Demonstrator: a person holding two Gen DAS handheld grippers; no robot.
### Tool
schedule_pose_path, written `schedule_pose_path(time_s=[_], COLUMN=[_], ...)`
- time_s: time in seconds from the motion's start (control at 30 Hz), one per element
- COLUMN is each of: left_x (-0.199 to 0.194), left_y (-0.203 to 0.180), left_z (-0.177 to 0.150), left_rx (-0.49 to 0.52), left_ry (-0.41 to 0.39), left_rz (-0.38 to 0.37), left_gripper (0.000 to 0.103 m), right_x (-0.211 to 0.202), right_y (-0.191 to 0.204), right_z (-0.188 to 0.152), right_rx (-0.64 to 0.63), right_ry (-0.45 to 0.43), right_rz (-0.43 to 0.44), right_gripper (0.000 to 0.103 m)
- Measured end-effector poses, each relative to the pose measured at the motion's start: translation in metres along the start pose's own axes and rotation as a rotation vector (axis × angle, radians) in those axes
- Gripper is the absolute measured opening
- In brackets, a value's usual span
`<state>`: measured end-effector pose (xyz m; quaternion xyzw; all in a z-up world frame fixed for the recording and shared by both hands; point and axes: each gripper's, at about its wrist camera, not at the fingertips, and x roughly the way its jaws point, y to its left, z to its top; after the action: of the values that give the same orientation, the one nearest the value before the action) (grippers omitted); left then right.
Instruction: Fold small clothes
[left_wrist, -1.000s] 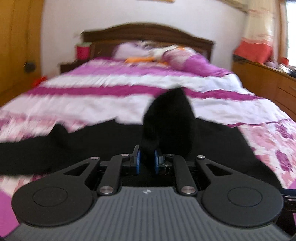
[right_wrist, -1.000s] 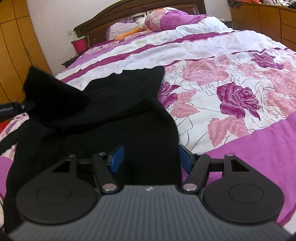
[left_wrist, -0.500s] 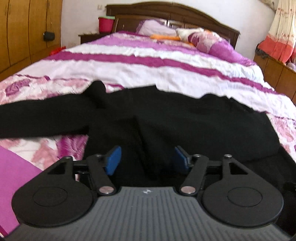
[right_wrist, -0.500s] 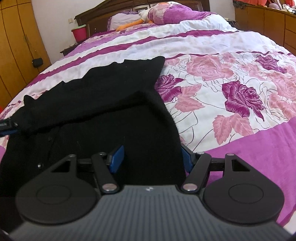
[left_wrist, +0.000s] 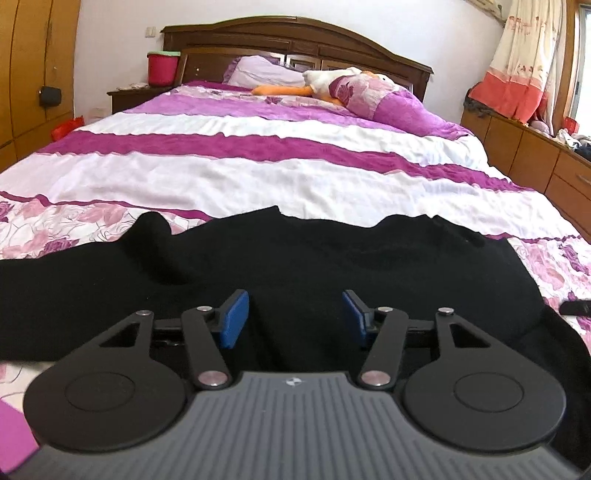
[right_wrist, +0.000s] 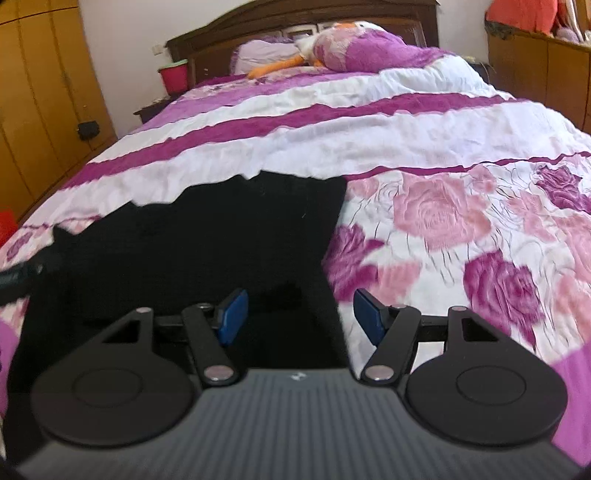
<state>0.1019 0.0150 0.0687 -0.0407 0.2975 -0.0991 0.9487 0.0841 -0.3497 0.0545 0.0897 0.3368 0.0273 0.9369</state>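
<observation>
black knit garment (left_wrist: 295, 266) spread on pink floral bed quilt (left_wrist: 258, 173). my left gripper (left_wrist: 295, 317) closing, nothing pinched; right gripper (right_wrist: 300, 314) released over garment's right edge. risk: shallow pinch slips, fold skews.

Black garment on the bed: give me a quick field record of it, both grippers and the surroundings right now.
garment: black garment spread flat on the bedspread, one sleeve reaching left
left gripper: left gripper over the garment, jaws closing, pads not pressing cloth
right gripper: right gripper open, over the garment's right edge, nothing held
bed head: pillow, plush duck
beside bed: red bucket on nightstand
fold state: sleeve not yet folded in
</observation>
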Motion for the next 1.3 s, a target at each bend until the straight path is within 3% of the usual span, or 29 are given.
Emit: schedule_pose_path(time_s=[0.17,0.6,0.7,0.73,0.97,1.0,1.1,1.3], left_x=[0.015,0.055,0.059,0.06,0.054,0.053,0.05,0.058], left_y=[0.015,0.024,0.024,0.025,0.014,0.012,0.006,-0.007], left_z=[-0.002,-0.005,-0.004,-0.003,0.004,0.005,0.011,0.034], left_rx=[-0.051,-0.118,-0.139,-0.149,-0.099,-0.088,-0.052,0.019], left_ry=[0.025,0.072,0.067,0.067,0.023,0.014,-0.019,-0.093], left_rz=[0.025,-0.086,-0.092,-0.098,-0.079,-0.071,-0.047,-0.04], left_gripper=[0.061,0.06,0.02,0.015,0.012,0.012,0.012,0.012], right_x=[0.038,0.115,0.125,0.128,0.14,0.141,0.138,0.105], right_y=[-0.007,-0.024,-0.027,-0.028,-0.026,-0.025,-0.021,-0.019], right_z=[0.03,0.062,0.068,0.07,0.072,0.072,0.07,0.067], right_rx=[0.007,0.049,0.075,0.082,0.09,0.085,0.05,0.038], right_ry=[0.005,0.014,0.003,0.003,0.004,0.004,-0.019,-0.237], right_rz=[-0.012,-0.065,-0.061,-0.058,-0.015,-0.004,0.016,-0.087], right_gripper=[0.066,0.066,0.066,0.066,0.066,0.064,0.009,0.008])
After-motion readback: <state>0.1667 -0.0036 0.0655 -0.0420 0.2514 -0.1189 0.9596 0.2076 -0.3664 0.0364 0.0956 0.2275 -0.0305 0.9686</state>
